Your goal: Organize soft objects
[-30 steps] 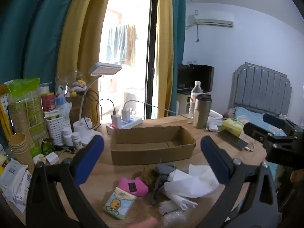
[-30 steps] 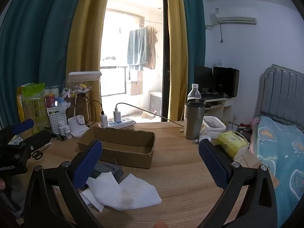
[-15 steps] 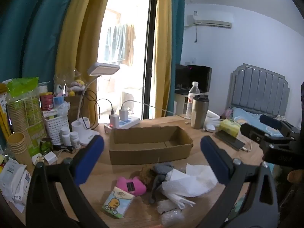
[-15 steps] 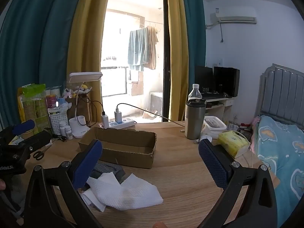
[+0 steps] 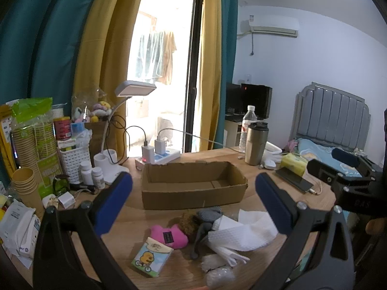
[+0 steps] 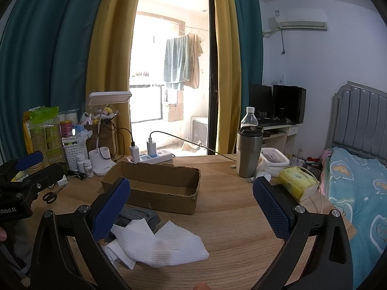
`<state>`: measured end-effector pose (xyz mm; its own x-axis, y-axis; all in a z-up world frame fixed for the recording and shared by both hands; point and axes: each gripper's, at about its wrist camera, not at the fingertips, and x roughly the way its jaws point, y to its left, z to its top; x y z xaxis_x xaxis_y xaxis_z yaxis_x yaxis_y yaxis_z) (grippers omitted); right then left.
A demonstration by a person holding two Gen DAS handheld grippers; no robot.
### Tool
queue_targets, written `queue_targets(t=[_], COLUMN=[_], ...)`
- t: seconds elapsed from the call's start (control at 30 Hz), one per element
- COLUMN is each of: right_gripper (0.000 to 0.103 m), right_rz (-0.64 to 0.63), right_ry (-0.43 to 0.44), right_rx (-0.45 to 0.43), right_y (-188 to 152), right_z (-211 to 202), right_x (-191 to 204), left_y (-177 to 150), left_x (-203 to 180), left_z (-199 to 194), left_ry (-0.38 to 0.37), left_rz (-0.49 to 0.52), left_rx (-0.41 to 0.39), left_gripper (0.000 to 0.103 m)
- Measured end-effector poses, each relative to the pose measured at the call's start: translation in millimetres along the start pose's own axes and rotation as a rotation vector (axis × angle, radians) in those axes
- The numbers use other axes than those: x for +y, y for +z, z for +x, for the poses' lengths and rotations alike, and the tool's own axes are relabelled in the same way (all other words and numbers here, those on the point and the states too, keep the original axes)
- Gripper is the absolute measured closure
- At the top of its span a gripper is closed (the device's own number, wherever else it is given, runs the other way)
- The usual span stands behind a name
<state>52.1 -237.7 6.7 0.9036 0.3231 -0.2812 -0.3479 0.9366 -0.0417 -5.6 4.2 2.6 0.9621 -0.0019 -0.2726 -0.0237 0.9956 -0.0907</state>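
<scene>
An empty cardboard box [image 5: 193, 186] [image 6: 157, 188] stands mid-table. In front of it lies a heap of soft things: a pink plush [image 5: 170, 235], a brown plush [image 5: 187, 221], a grey cloth [image 5: 209, 213] [image 6: 135, 215], white paper towels [image 5: 241, 232] [image 6: 157, 244] and a tissue pack with a chick picture [image 5: 152, 256]. My left gripper [image 5: 192, 201] is open and empty above the heap. My right gripper [image 6: 191, 205] is open and empty over the towels, to the right of the heap.
A steel tumbler [image 6: 249, 154], a water bottle [image 6: 250, 118], a yellow tissue pack [image 6: 296, 181] and a phone [image 5: 293, 181] stand at the right. A power strip [image 6: 152, 157], lamp base [image 6: 101, 160], pill bottles [image 5: 93, 174], paper cups [image 5: 24, 183] and scissors [image 6: 50, 195] crowd the left. A bed [image 6: 358, 193] lies right.
Both grippers have drifted slightly back and stay open; the scene sits a little lower and farther in both views. Nothing on the table has moved.
</scene>
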Motion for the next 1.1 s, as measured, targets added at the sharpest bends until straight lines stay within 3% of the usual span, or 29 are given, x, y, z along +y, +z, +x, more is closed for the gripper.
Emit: queue_targets(t=[1.1], right_gripper=[0.0], right_rz=[0.0], right_ry=[0.004], right_rx=[0.003], right_y=[0.7], right_z=[0.5], right_x=[1.1], left_y=[0.0], left_x=[-3.5], left_z=[-1.4], left_ry=[0.017], left_rz=[-0.004], left_rx=[-0.002], left_gripper=[0.001])
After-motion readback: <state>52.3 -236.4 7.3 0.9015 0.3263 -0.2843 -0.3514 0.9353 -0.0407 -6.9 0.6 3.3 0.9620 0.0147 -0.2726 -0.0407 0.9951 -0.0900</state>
